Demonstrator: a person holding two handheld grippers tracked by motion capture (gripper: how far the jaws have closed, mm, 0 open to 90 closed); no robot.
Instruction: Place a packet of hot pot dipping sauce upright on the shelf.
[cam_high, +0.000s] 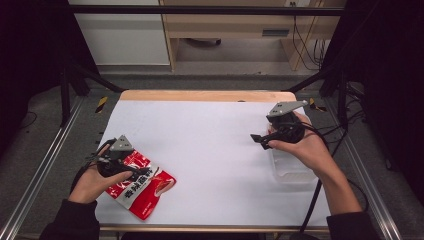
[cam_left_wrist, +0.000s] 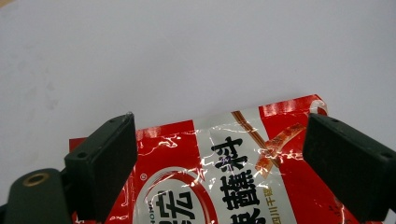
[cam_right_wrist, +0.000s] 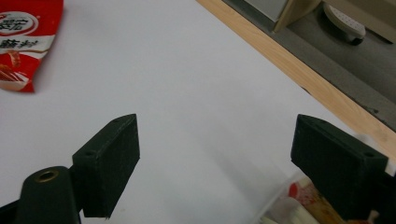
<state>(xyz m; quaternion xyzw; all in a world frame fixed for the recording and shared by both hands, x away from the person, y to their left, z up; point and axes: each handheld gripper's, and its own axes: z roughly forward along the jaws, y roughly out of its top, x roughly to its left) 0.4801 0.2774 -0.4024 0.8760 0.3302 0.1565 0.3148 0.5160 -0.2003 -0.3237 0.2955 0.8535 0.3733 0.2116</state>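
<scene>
A: Start from the left gripper (cam_high: 131, 172). How do its jaws stand?

B: They are wide apart and hold nothing. In the left gripper view the two black jaws stand on both sides of the red sauce packet (cam_left_wrist: 224, 177), which lies flat on the white table cover (cam_left_wrist: 187, 56) directly below and between them.

A: So the packet is under this gripper already?

B: Yes. In the high view the left gripper is over the upper left part of the packet (cam_high: 142, 187), near the front left corner of the table. The long axis of the packet runs diagonally, from the upper left toward the lower right. I cannot tell if the jaws touch the foil.

A: And the right gripper (cam_high: 261, 141)?

B: Also spread wide and empty. It is on the right side of the table, well apart from the packet, and it hovers beside a clear plastic container (cam_high: 290, 167). In the right gripper view the packet (cam_right_wrist: 25, 42) shows only far away in the corner.

A: Then which hand should take it?

B: I judge the left one; it needs only to go down and close.
</scene>
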